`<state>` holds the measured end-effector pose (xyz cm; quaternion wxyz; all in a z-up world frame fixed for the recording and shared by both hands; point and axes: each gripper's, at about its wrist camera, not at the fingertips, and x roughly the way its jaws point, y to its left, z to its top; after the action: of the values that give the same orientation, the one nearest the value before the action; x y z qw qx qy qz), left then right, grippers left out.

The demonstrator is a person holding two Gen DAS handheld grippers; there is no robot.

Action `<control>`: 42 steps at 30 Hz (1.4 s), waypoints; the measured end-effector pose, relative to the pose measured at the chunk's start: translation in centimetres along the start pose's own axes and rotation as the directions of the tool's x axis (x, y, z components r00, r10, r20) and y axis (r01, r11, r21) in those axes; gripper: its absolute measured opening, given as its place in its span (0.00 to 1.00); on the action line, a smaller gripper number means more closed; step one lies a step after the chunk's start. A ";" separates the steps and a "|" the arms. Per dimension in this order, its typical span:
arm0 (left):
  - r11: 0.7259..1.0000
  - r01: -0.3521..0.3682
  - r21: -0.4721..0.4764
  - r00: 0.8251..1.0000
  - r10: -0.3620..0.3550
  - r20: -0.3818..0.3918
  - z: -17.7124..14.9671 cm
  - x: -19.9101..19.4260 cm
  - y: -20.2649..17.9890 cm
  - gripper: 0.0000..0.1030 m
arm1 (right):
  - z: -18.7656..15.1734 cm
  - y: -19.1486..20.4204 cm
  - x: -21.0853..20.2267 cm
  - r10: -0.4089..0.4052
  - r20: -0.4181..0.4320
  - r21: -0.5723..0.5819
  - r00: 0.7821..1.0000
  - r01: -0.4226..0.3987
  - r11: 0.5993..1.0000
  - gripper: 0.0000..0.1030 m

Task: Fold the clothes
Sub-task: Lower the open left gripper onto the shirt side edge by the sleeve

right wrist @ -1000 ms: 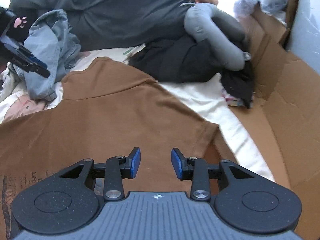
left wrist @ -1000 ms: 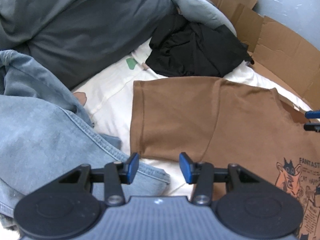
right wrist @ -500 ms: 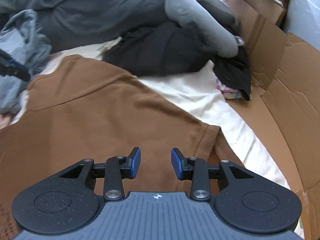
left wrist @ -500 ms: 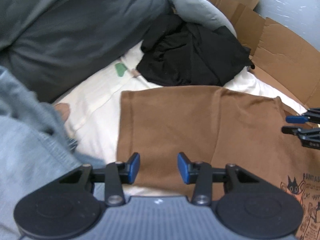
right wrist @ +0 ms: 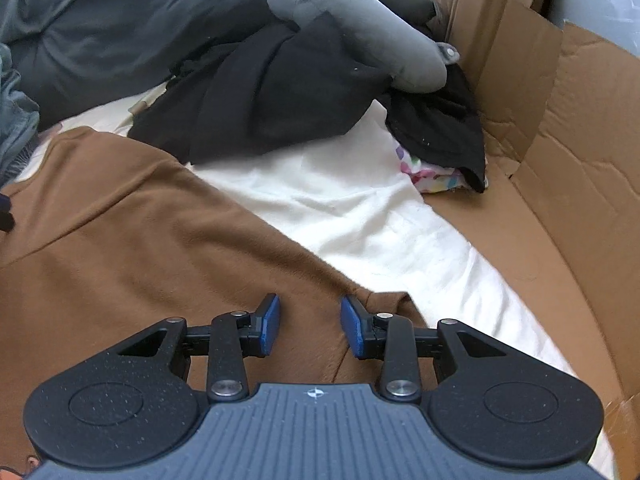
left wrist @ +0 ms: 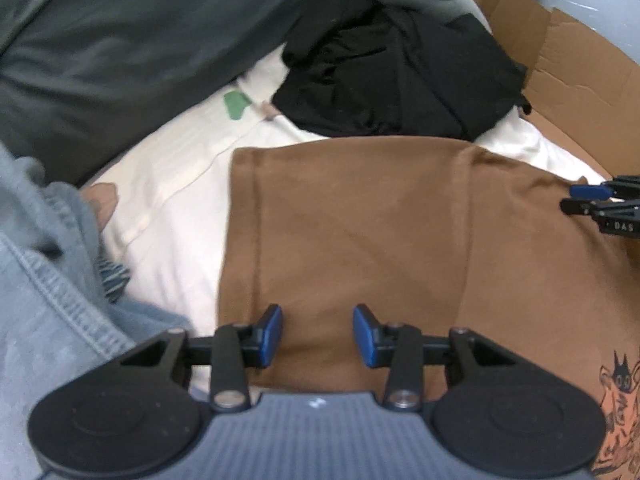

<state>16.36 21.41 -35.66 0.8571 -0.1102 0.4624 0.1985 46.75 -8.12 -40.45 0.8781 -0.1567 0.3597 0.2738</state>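
Note:
A brown T-shirt [left wrist: 360, 220] lies flat on a white sheet [right wrist: 360, 208], with a cat print [left wrist: 616, 392] at the lower right of the left wrist view. My left gripper [left wrist: 318, 320] hovers open over the shirt's left sleeve, close to the sleeve's near edge, with no cloth pinched between its blue pads. In the right wrist view the brown T-shirt [right wrist: 140, 240] fills the left half. My right gripper [right wrist: 308, 312] stands open just above the other sleeve near its seam, and nothing is clamped in it. The right gripper [left wrist: 588, 198] also shows at the right edge of the left view.
Pale denim clothing [left wrist: 48, 320] is heaped at the left. Dark grey bedding [left wrist: 120, 40] lies behind. A black garment [right wrist: 280, 88] sits under a grey cushion [right wrist: 360, 32]. Cardboard [right wrist: 560, 160] lines the right side, with a colourful cloth [right wrist: 432, 172] beside it.
Both grippers have come lower and closer to the brown shirt. The left one shifted right, off the denim and over the sleeve, and its jaws narrowed slightly. The right one moved towards its sleeve.

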 end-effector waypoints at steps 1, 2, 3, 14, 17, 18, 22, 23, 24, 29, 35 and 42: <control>1.000 -0.003 -0.010 1.000 0.003 -0.003 -0.1 -0.1 0.4 0.41 | 0.0 0.0 0.0 -0.013 0.003 -0.003 1.000 0.013 1.000 0.38; 1.000 -0.005 -0.019 1.000 0.005 -0.005 -0.2 -0.1 0.7 0.40 | 0.1 -0.2 0.1 -0.024 0.004 0.005 1.000 0.024 1.000 0.37; 1.000 -0.007 -0.028 1.000 0.007 -0.007 -0.4 -0.1 1.0 0.40 | 0.1 -0.3 0.2 -0.033 0.004 0.014 0.999 0.033 0.999 0.35; 0.997 -0.058 -0.050 0.997 0.055 -0.046 -1.5 -0.4 2.8 0.38 | 0.2 -0.5 0.3 -0.076 -0.008 -0.031 0.997 0.075 0.997 0.17; 0.996 -0.066 -0.053 0.996 0.063 -0.056 -1.6 -0.5 2.9 0.38 | 0.2 -0.6 -0.2 -0.076 -0.006 -0.028 0.997 0.076 0.997 0.16; 0.996 -0.067 -0.059 0.996 0.063 -0.065 -1.5 -0.4 3.0 0.38 | 0.3 -0.6 -0.5 -0.080 -0.004 -0.026 0.997 0.080 0.996 0.16; 0.988 -0.051 -0.145 0.996 0.039 -0.082 -1.4 -0.2 3.8 0.38 | 0.5 -0.2 -1.7 -0.082 0.011 -0.032 0.997 0.082 0.996 0.18; 0.986 -0.048 -0.159 0.996 0.035 -0.083 -1.4 -0.2 3.9 0.37 | 0.5 -0.1 -2.1 -0.078 0.017 -0.030 0.997 0.079 0.996 0.18; 0.984 -0.046 -0.172 0.996 0.032 -0.084 -1.4 -0.3 3.9 0.37 | 0.6 -0.1 -2.5 -0.075 0.023 -0.029 0.997 0.075 0.997 0.19; 0.961 -0.002 -0.275 0.998 -0.017 -0.068 -1.1 -1.2 5.1 0.26 | 0.7 0.5 -4.3 -0.045 0.045 -0.045 0.998 0.047 0.998 0.19; 0.938 0.009 -0.346 0.998 -0.029 -0.053 -0.5 -1.9 6.3 0.26 | 0.5 1.7 -5.8 -0.016 0.048 -0.075 0.999 0.020 0.997 0.20; 0.919 -0.009 -0.395 0.992 -0.042 -0.121 -0.6 -0.5 7.3 0.19 | 0.3 3.3 -6.7 0.016 0.043 -0.112 0.999 -0.011 0.994 0.20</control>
<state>12.46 27.65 -35.59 0.7878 -0.2968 0.4655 0.2730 41.01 -7.79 -35.69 0.8737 -0.1971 0.3256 0.3029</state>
